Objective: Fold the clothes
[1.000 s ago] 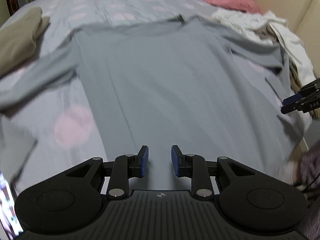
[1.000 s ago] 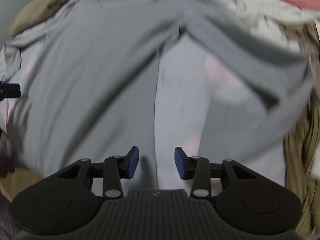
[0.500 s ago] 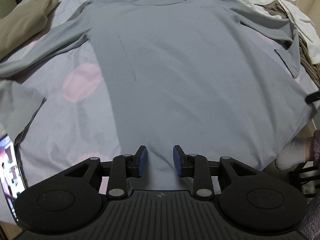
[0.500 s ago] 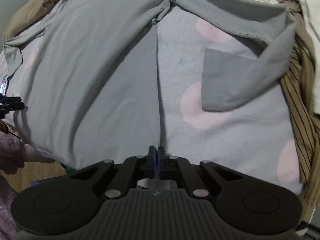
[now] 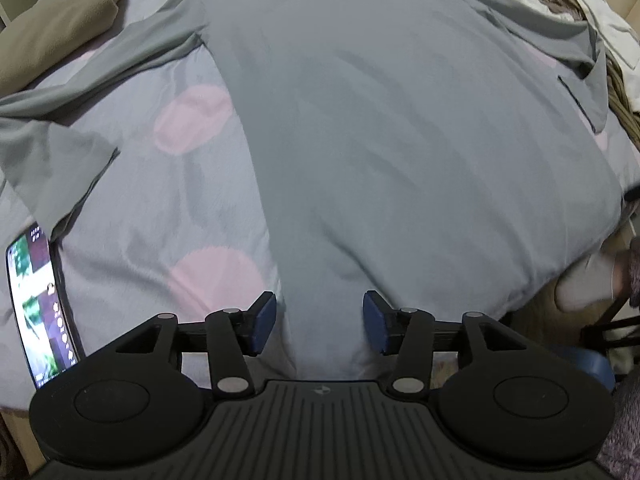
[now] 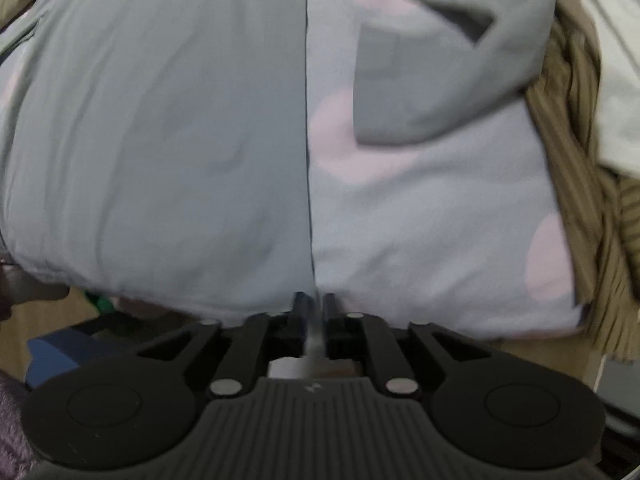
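Observation:
A grey long-sleeved shirt (image 5: 400, 128) lies spread flat on the bed, collar far, hem at the near edge. Its left sleeve (image 5: 60, 152) trails to the left; its right sleeve (image 6: 432, 92) is folded back on itself. My left gripper (image 5: 319, 322) is open, its blue pads either side of the hem's left part. My right gripper (image 6: 315, 312) is shut on the shirt's hem at the right side seam (image 6: 308, 160), where the shirt (image 6: 160, 120) meets the bedcover.
The bedcover (image 5: 160, 208) is pale blue with pink dots. A lit phone (image 5: 38, 304) lies at the near left edge. A beige garment (image 5: 52, 36) lies far left. White and brown striped clothes (image 6: 580, 160) pile along the right. A socked foot (image 5: 584, 284) shows below the bed edge.
My left gripper has opened wider and come down to the hem. My right gripper shut on the hem corner half a second ago and has pulled closer to the bed edge.

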The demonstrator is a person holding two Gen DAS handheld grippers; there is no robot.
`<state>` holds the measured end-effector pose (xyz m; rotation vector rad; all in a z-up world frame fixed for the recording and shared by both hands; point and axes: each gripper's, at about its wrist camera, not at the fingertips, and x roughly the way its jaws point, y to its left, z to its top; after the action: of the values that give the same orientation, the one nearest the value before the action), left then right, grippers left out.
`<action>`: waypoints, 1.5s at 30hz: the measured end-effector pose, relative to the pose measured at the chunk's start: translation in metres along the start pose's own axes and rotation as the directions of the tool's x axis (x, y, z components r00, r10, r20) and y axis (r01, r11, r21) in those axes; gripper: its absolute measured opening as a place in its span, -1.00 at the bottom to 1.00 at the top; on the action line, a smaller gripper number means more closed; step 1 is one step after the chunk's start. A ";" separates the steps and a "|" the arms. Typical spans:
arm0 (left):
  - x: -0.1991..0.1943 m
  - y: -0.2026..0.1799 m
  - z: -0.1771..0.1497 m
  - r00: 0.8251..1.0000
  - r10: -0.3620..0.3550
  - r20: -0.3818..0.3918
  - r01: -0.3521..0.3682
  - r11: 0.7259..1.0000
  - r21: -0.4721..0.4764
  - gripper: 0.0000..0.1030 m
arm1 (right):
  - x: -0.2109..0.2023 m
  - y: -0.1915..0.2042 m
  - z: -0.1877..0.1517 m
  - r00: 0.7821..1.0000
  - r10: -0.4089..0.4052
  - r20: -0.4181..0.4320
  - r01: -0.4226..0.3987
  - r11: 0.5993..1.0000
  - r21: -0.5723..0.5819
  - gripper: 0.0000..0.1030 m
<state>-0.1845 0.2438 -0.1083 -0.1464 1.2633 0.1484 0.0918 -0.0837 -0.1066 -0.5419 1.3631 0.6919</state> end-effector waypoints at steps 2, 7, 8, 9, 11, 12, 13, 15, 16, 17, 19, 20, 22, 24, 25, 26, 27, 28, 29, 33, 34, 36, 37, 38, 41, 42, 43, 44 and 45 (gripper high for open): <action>0.003 0.002 -0.003 1.000 0.018 -0.019 -0.018 1.000 -0.001 -0.13 | -0.007 0.005 0.005 0.999 0.004 0.051 -0.003 1.000 -0.016 -0.43; 0.013 0.010 -0.008 0.998 0.021 -0.064 -0.023 0.999 -0.025 -0.25 | -0.014 0.023 0.014 0.995 0.009 0.104 0.000 0.996 -0.088 -0.43; 0.015 0.010 -0.007 0.998 0.023 -0.065 -0.024 1.000 -0.017 -0.25 | -0.013 0.026 0.014 0.994 0.011 0.105 0.000 0.995 -0.104 -0.43; 0.016 0.009 -0.007 0.998 0.026 -0.065 -0.026 1.000 -0.007 -0.28 | -0.012 0.030 0.016 0.994 0.014 0.107 -0.001 0.993 -0.121 -0.43; 0.016 0.007 -0.007 0.997 0.028 -0.065 -0.028 1.000 0.007 -0.38 | -0.010 0.037 0.018 0.994 0.011 0.111 0.006 0.989 -0.150 -0.43; 0.014 0.005 -0.007 0.998 0.030 -0.060 -0.029 0.999 0.013 -0.55 | -0.009 0.038 0.018 0.993 0.008 0.114 0.011 0.987 -0.163 -0.43; 0.012 0.004 -0.007 0.998 0.033 -0.055 -0.032 0.999 0.021 -0.73 | -0.009 0.040 0.020 0.993 0.007 0.116 0.013 0.985 -0.171 -0.43; 0.007 0.000 -0.008 0.999 0.034 -0.035 -0.033 0.999 0.033 -1.00 | -0.008 0.041 0.022 0.993 0.010 0.121 0.012 0.984 -0.180 -0.43; 0.003 -0.001 -0.009 0.999 0.030 -0.025 -0.029 0.999 0.035 -1.00 | -0.008 0.041 0.023 0.992 0.012 0.123 0.010 0.983 -0.183 -0.43; -0.001 -0.002 -0.009 1.000 0.027 -0.015 -0.026 0.999 0.035 -1.00 | -0.008 0.041 0.024 0.992 0.014 0.125 0.009 0.983 -0.185 -0.43; -0.011 -0.001 -0.012 1.000 0.022 0.001 -0.022 1.000 0.022 -1.00 | -0.006 0.040 0.025 0.993 0.009 0.120 0.013 0.984 -0.180 -0.43; -0.015 0.002 -0.013 1.000 0.021 0.006 -0.021 1.000 0.007 -1.00 | -0.003 0.041 0.026 0.993 0.007 0.117 0.014 0.984 -0.178 -0.43; -0.017 0.007 -0.016 1.000 0.023 -0.009 -0.023 1.000 -0.016 -1.00 | 0.000 0.039 0.028 0.994 0.008 0.110 0.012 0.984 -0.180 -0.43; -0.015 0.011 -0.019 0.999 0.024 -0.033 -0.026 0.999 -0.034 -1.00 | 0.003 0.039 0.029 0.995 0.004 0.101 0.015 0.983 -0.185 -0.43; -0.011 0.013 -0.021 0.998 0.025 -0.050 -0.027 0.999 -0.040 -1.00 | 0.005 0.040 0.029 0.996 0.000 0.094 0.018 0.982 -0.187 -0.43; -0.007 0.015 -0.022 0.997 0.026 -0.067 -0.029 0.999 -0.045 -1.00 | 0.008 0.042 0.030 0.997 -0.011 0.080 0.026 0.982 -0.186 -0.43; -0.005 0.016 -0.023 0.997 0.023 -0.073 -0.027 0.998 -0.050 -1.00 | 0.010 0.044 0.031 0.998 -0.023 0.065 0.035 0.982 -0.185 -0.43; -0.003 0.017 -0.024 0.997 0.020 -0.077 -0.024 0.998 -0.054 -1.00 | 0.015 0.043 0.031 0.998 -0.034 0.047 0.042 0.983 -0.181 -0.43; -0.002 0.018 -0.024 0.997 0.016 -0.081 -0.021 0.998 -0.060 -1.00 | 0.018 0.042 0.031 0.999 -0.038 0.033 0.043 0.983 -0.177 -0.43; -0.002 0.024 -0.021 0.995 0.006 -0.096 -0.015 0.996 -0.093 -0.98 | 0.022 0.041 0.034 0.999 -0.031 0.019 0.034 0.985 -0.171 -0.42; -0.006 0.026 -0.019 0.996 -0.001 -0.087 -0.008 0.995 -0.103 -0.89 | 0.019 0.041 0.034 0.999 -0.027 0.023 0.031 0.985 -0.169 -0.41; -0.017 0.031 -0.013 0.999 -0.033 -0.043 0.027 0.991 -0.134 -0.58 | 0.014 0.041 0.035 0.999 -0.019 0.033 0.024 0.986 -0.166 -0.37; -0.023 0.035 -0.008 0.999 -0.050 -0.019 0.046 0.986 -0.157 -0.43 | 0.010 0.041 0.037 0.999 -0.009 0.048 0.016 0.986 -0.164 -0.32; -0.029 0.040 -0.002 0.998 -0.056 -0.001 0.055 0.983 -0.178 -0.40 | 0.006 0.042 0.039 0.998 0.001 0.064 0.009 0.987 -0.163 -0.28; -0.043 0.057 0.016 0.998 -0.044 0.041 0.052 0.974 -0.219 -0.40 | -0.008 0.044 0.050 0.993 0.002 0.119 0.018 0.986 -0.164 -0.23; -0.047 0.064 0.023 0.998 -0.025 0.050 0.035 0.975 -0.219 -0.40 | -0.012 0.044 0.054 0.991 0.001 0.136 0.022 0.987 -0.162 -0.23; -0.051 0.070 0.031 0.998 -0.003 0.060 0.016 0.976 -0.217 -0.40 | -0.016 0.044 0.059 0.988 0.004 0.151 0.019 0.988 -0.155 -0.22; -0.054 0.077 0.038 0.998 0.018 0.068 -0.004 0.978 -0.210 -0.40 | -0.021 0.044 0.064 0.986 0.011 0.166 0.013 0.989 -0.145 -0.21; -0.058 0.085 0.045 0.996 0.043 0.078 -0.026 0.979 -0.201 -0.39 | -0.024 0.046 0.069 0.983 0.020 0.180 0.005 0.991 -0.135 -0.20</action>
<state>-0.1756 0.3343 -0.0421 -0.2894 1.1682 0.3090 0.1046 -0.0064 -0.0708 -0.5674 1.1544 0.8241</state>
